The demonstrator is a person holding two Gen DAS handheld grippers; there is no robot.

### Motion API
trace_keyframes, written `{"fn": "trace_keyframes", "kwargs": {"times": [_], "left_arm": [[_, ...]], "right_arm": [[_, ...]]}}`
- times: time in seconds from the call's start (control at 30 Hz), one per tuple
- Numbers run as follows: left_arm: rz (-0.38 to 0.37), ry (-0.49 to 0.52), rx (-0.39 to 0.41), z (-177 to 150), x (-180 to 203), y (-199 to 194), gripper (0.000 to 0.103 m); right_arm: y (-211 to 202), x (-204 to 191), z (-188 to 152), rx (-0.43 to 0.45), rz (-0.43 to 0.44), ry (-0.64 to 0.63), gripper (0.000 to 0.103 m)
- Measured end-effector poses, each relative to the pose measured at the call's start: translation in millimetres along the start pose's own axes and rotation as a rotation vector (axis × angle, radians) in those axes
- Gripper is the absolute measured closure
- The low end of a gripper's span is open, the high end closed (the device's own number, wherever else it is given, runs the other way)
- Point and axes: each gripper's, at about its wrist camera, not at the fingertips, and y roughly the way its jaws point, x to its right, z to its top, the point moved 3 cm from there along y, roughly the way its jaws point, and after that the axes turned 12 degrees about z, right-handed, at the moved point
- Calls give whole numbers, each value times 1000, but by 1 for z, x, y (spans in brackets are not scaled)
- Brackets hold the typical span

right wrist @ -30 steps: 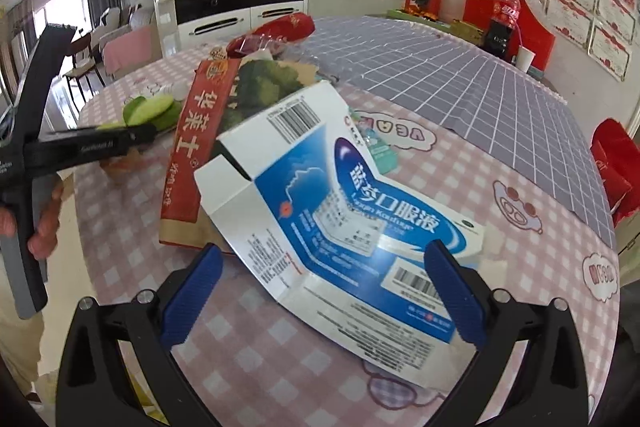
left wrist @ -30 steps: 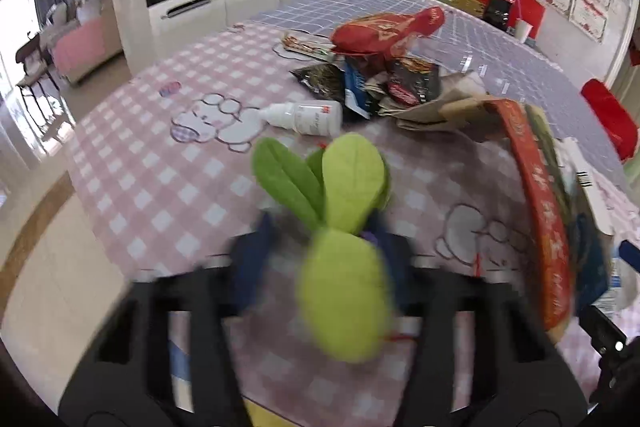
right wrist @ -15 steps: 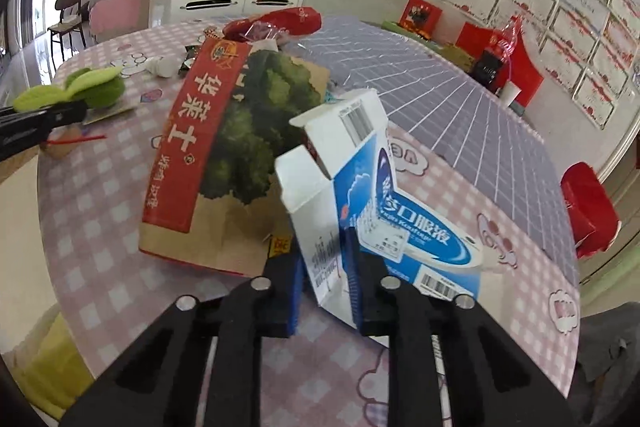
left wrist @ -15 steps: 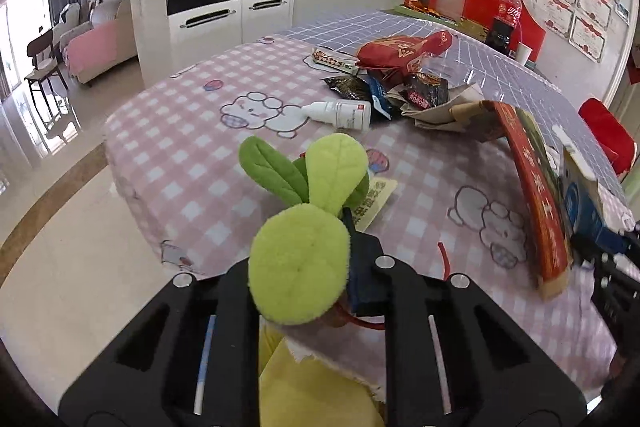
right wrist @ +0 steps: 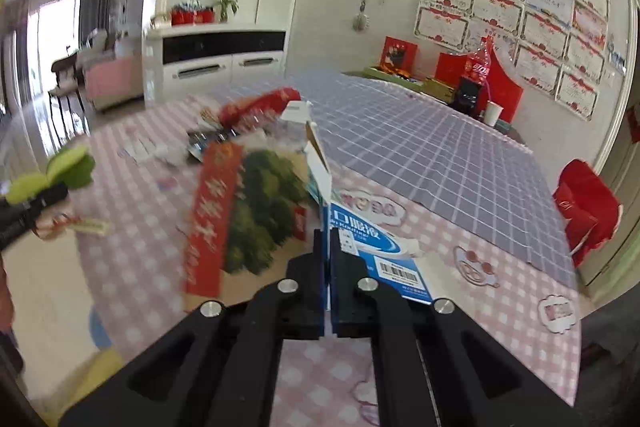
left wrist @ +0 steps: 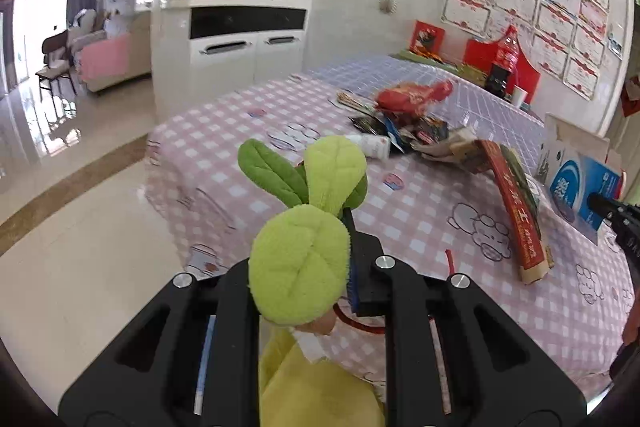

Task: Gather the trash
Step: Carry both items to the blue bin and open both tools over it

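Observation:
My left gripper (left wrist: pixel 340 227) is shut on a green plush leaf toy (left wrist: pixel 300 267) and holds it above the table's near edge; the toy also shows in the right wrist view (right wrist: pixel 60 171). My right gripper (right wrist: pixel 329 239) is shut on a flattened blue-and-white carton (right wrist: pixel 372 247) and holds it upright above the table; it also shows in the left wrist view (left wrist: pixel 576 187). A red-and-green paper bag (right wrist: pixel 248 211) lies on the pink checked tablecloth (left wrist: pixel 248 187). A pile of wrappers (left wrist: pixel 412 107) with a red bag and a white bottle (left wrist: pixel 372 147) lies further back.
A yellow bag (left wrist: pixel 316 387) hangs below my left gripper. A cola bottle (right wrist: pixel 478 67), a paper cup (right wrist: pixel 493 113) and red boxes stand at the table's far end. A red chair (right wrist: pixel 584 203) is at the right. A white cabinet (left wrist: pixel 240 43) stands behind.
My right gripper closed on the carton and raised it upright. My left gripper closed on the plush toy and drew back and up from the table toward its edge.

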Motion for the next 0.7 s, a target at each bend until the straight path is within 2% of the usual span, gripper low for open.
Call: {"fn": "trace_keyframes", "kwargs": {"times": [0.07,0.2,0.3,0.47,0.57,0.7], "left_arm": [[6,-17,15,1,-7,-6,84],[86,-79,61,7,-32,-16,84],[140,-121,103,12,-55,-27,84],[227,-174,126,13,-99,-44,84],[291,-205,128,9,-126,-52,84],[345,-254,88,-1,-159,-51,84]], "right_arm": [[-6,-8,9,31,37,8,100],[-24,-34,30,141,149,9,100],[-31,-57,47,185,258,27,100],[-32,-113,68,227,465,12,100],[-19,-152,77,214,576,-10,100],[7,-207,79,135,716,-29,100]]}}
